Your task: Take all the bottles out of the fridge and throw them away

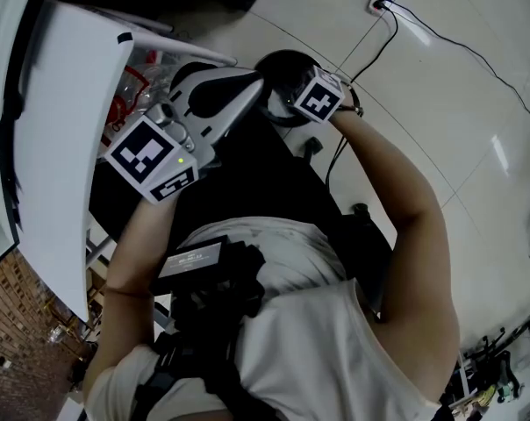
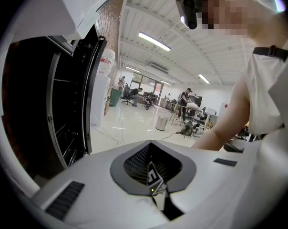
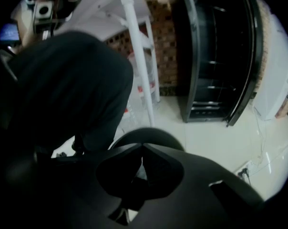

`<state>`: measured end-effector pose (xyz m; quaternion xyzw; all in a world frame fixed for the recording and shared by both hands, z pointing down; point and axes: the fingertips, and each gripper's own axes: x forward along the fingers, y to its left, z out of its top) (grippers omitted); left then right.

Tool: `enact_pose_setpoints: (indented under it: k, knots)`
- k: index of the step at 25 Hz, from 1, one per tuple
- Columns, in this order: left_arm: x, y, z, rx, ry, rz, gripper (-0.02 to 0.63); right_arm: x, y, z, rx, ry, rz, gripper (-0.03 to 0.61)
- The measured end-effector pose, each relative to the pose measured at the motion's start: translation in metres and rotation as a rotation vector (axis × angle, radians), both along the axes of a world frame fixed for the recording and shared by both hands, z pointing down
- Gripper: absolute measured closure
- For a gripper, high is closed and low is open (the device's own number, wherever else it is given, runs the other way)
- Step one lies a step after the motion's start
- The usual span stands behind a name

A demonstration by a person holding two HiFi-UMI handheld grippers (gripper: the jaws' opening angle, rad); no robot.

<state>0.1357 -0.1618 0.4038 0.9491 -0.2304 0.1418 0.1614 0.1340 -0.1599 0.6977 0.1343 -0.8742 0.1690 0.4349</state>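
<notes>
Out on your left the fridge (image 2: 34,113) stands open and dark — I can't pick out a bottle on its shelves from here. Your left gripper (image 2: 151,151) sits just beside that opening, fingers pressed together on nothing. What look like clear bottles with red labels (image 3: 140,85) sit by the white post (image 3: 134,42), outside the fridge. Over on the right, your right gripper (image 3: 143,151) hangs above the black bin (image 3: 158,136), fingers closed and empty — I'd call this the tail of a throw-away. Next move: head for the shelves, spread those fingers, and look for whatever's left inside.
</notes>
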Motion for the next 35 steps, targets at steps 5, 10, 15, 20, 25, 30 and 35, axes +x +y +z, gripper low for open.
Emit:
enact_pose_setpoints:
  k: [5, 10, 15, 20, 25, 30, 35]
  knots:
    - [-0.009, 0.01, -0.018, 0.011, 0.021, -0.009, 0.614, -0.006, -0.024, -0.097, 0.096, -0.219, 0.094, 0.577]
    - [-0.016, 0.023, -0.043, 0.039, 0.051, -0.003, 0.614, -0.002, -0.045, -0.213, 0.23, -0.449, 0.174, 0.577]
    - [-0.006, 0.042, -0.079, 0.097, 0.098, 0.054, 0.614, -0.012, -0.036, -0.319, 0.368, -0.601, 0.105, 0.577]
    - [-0.003, 0.063, -0.113, 0.071, 0.124, 0.099, 0.614, -0.034, -0.023, -0.388, 0.434, -0.68, 0.036, 0.577]
    - [-0.035, 0.061, -0.134, 0.071, 0.147, 0.024, 0.614, -0.063, -0.02, -0.423, 0.467, -0.704, -0.048, 0.577]
    - [-0.056, 0.069, -0.16, 0.104, 0.177, -0.037, 0.614, -0.085, -0.008, -0.454, 0.455, -0.77, -0.12, 0.577]
    - [-0.076, 0.078, -0.187, 0.186, 0.177, -0.093, 0.614, -0.115, 0.001, -0.481, 0.459, -0.817, -0.203, 0.577]
